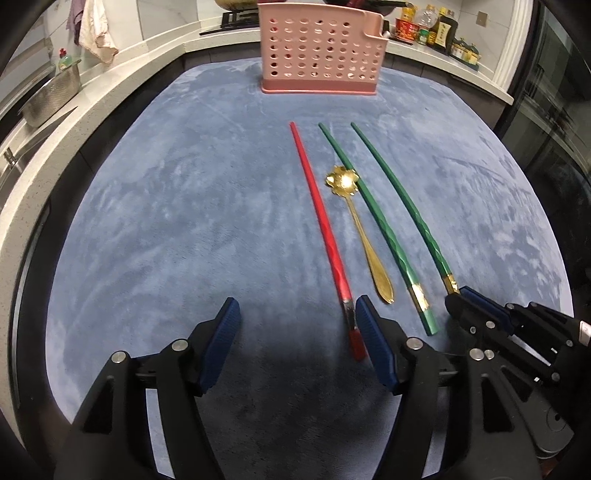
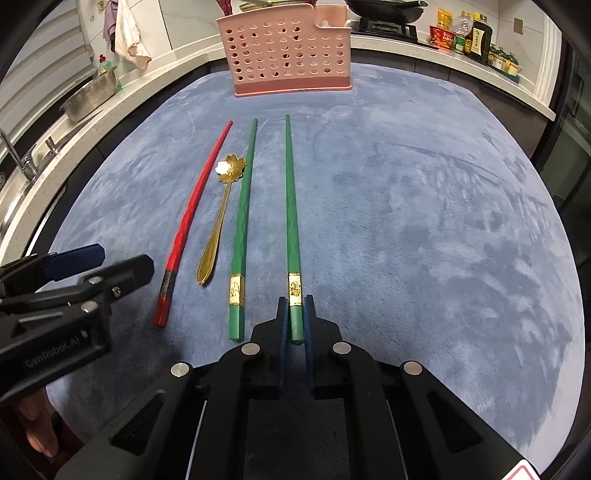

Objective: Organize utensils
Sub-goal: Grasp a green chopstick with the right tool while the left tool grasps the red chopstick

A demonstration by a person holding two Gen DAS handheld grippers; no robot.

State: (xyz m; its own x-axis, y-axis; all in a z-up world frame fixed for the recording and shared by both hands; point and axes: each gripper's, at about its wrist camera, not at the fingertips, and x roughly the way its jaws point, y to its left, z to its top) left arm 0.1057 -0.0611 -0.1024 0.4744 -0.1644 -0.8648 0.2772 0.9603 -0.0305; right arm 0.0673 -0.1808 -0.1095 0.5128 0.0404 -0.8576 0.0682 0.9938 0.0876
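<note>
At the near edge of the blue cloth, right gripper [image 2: 295, 314] is pitched steeply down, jaws clamped tight on the thick butt end of the right-hand green chopstick [image 2: 291, 206], blue pads pressing it from both sides just below its gold band; the stick still lies flat on the cloth, tip pointing away toward the holder. Left gripper [image 1: 297, 325] also angled down, jaws well apart and holding nothing; its right finger [image 1: 369, 332] sits just beside the butt of the red chopstick [image 1: 321, 229], apparently touching it, and the stick lies outside the gap between the fingers, on their right. A bit of the person's hand [image 2: 38, 424] shows at the lower left of the right wrist view. Between the two grippers, left to right: red chopstick, gold spoon [image 1: 360, 225] with a flower-shaped bowl at the far end, second green chopstick [image 1: 373, 221], then the gripped one; all roughly parallel, close together, not crossing. Pink perforated utensil holder [image 1: 317, 51] stands upright at the far edge of the blue cloth [image 1: 166, 221], well apart from the utensils. Behind: pale kitchen counter [image 1: 122, 81], steel colander [image 1: 55, 92] on the left, hanging cloths [image 1: 94, 29], sauce bottles [image 1: 439, 29] on the right, dark wok [image 2: 384, 11] on a stove.
</note>
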